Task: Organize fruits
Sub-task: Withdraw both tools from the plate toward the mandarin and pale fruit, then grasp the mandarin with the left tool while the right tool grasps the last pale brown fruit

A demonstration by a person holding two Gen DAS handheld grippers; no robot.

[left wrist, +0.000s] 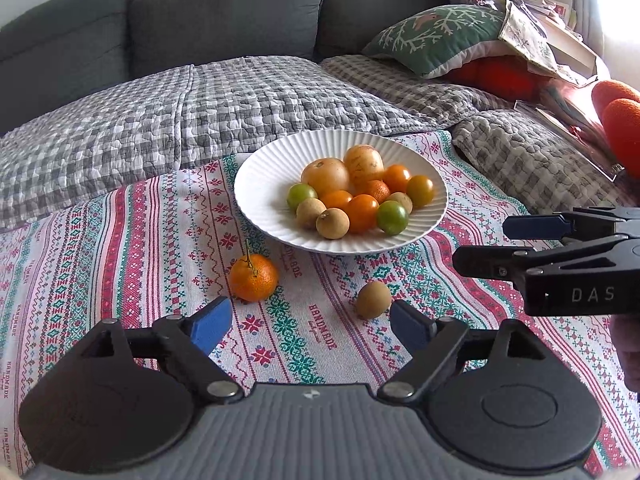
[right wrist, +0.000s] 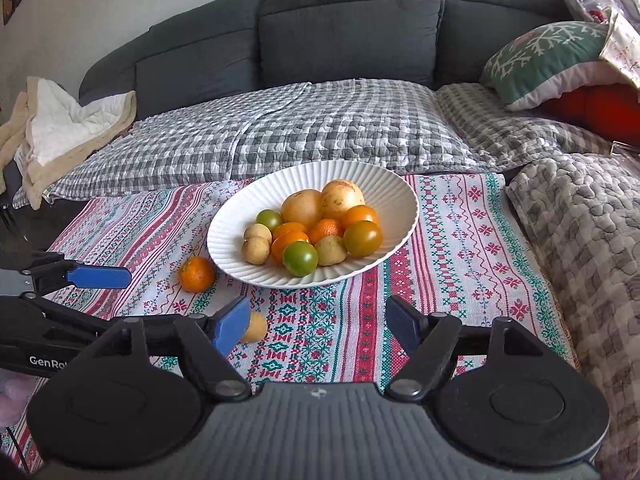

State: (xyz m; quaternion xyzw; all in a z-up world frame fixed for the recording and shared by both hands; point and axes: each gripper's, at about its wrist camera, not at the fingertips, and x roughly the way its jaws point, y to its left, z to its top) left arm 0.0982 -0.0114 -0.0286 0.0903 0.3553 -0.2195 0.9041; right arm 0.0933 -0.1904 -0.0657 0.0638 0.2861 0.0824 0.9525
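We are holding the left gripper [left wrist: 310, 326] low over the striped red, green and white embroidered cloth [left wrist: 132, 240] that is covering the bench, its blue-padded jaws spread wide with nothing between them. Just beyond its left pad, a small orange mandarin with a thin stem [left wrist: 253, 277] is lying on the cloth, and a small round tan longan-like fruit [left wrist: 373, 299] is sitting just ahead of its right pad. Both are resting loose, apart from each other and short of the white ribbed ceramic plate [left wrist: 264, 176].

We are keeping the right gripper [right wrist: 318, 324] alongside, its jaws also standing open and holding nothing. From its own camera, the tan fruit [right wrist: 256, 327] is showing partly behind the left pad, and the mandarin [right wrist: 196, 274] is lying close to the plate's [right wrist: 240, 216] near-left rim.

The plate is carrying the heap of fruit: two large pale yellow-orange ones at the back, several orange and green tomato-like ones, and a few tan ones in front.

Behind the bench, a grey sofa [left wrist: 224, 12] is bearing a grey-and-white checked quilt [left wrist: 200, 108].
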